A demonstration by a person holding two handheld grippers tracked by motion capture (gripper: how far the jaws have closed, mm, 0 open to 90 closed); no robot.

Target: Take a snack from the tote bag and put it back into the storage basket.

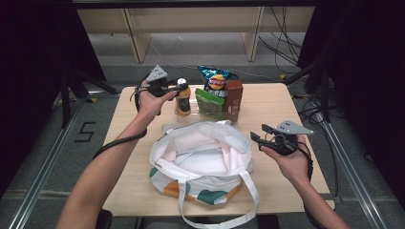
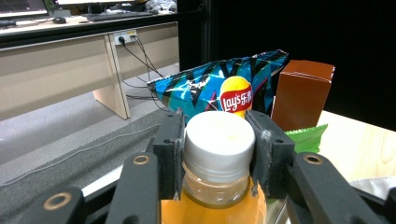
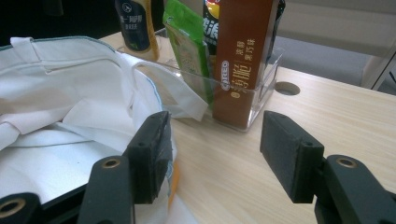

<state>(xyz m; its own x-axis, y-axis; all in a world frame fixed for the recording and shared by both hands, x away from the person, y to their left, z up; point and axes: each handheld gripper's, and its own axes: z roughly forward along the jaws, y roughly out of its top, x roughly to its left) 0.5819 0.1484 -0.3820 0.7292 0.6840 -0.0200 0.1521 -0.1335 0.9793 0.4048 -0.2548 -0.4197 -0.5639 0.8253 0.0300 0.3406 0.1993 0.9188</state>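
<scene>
An orange drink bottle [image 1: 183, 102] with a white cap [image 2: 219, 140] stands at the left end of a clear tray, at the back of the table. My left gripper [image 1: 179, 86] is shut on that cap, its pads [image 2: 170, 149] pressing both sides. Behind the bottle are a blue chips bag [image 2: 219, 86], a brown box [image 2: 303, 93] and a green packet [image 2: 306, 137]. A white tote bag [image 1: 203, 157] lies open in the middle of the table. To its right my right gripper [image 1: 258, 138] hangs open above the table, with nothing between its fingers [image 3: 152, 154].
The clear tray [image 3: 261, 93] holds the brown box [image 3: 240, 60], green packet [image 3: 187, 46] and bottle [image 3: 135, 25]. The bag's straps trail over the table's front edge. A round cable hole [image 3: 286, 87] sits in the tabletop behind the tray. Bare wood lies right of the bag.
</scene>
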